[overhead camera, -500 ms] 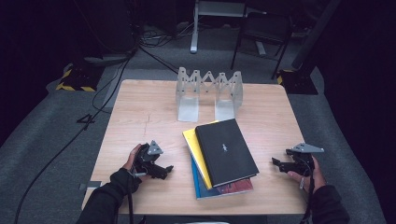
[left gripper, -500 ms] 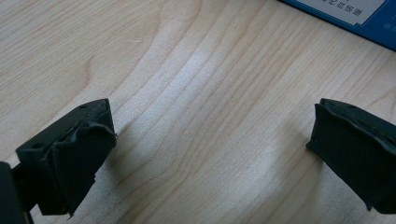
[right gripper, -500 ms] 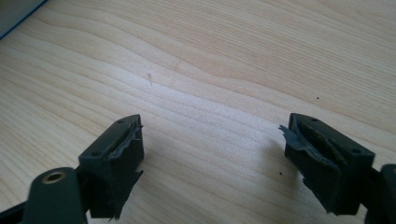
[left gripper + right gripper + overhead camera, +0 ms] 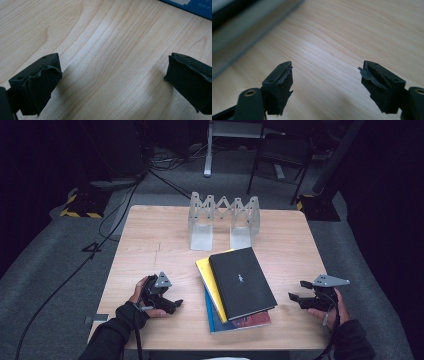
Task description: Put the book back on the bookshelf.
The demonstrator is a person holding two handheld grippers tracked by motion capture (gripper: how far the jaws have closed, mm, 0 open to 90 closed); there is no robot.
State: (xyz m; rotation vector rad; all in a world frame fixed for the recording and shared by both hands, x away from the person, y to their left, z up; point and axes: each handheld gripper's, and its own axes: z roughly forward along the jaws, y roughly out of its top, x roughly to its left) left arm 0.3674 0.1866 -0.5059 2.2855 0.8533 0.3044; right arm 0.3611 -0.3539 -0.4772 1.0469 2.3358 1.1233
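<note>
A stack of books lies near the table's middle: a black book (image 4: 242,281) on top, a yellow one (image 4: 206,272) under it, and a blue and red one (image 4: 235,322) at the bottom. My left gripper (image 4: 175,304) rests on the wood to the left of the stack, jaws wide open (image 4: 113,65) with only bare table between them. A blue book's corner (image 4: 195,6) lies ahead of it. My right gripper (image 4: 295,297) sits to the right of the stack, pointing toward it, also open (image 4: 327,70) and holding nothing. The blurred book edges (image 4: 242,27) show at that view's upper left.
A pale folding book rack (image 4: 222,217) stands at the table's (image 4: 150,245) far side, behind the stack. Bare wood lies on both sides of the books. Cables and a chair are on the floor beyond the table.
</note>
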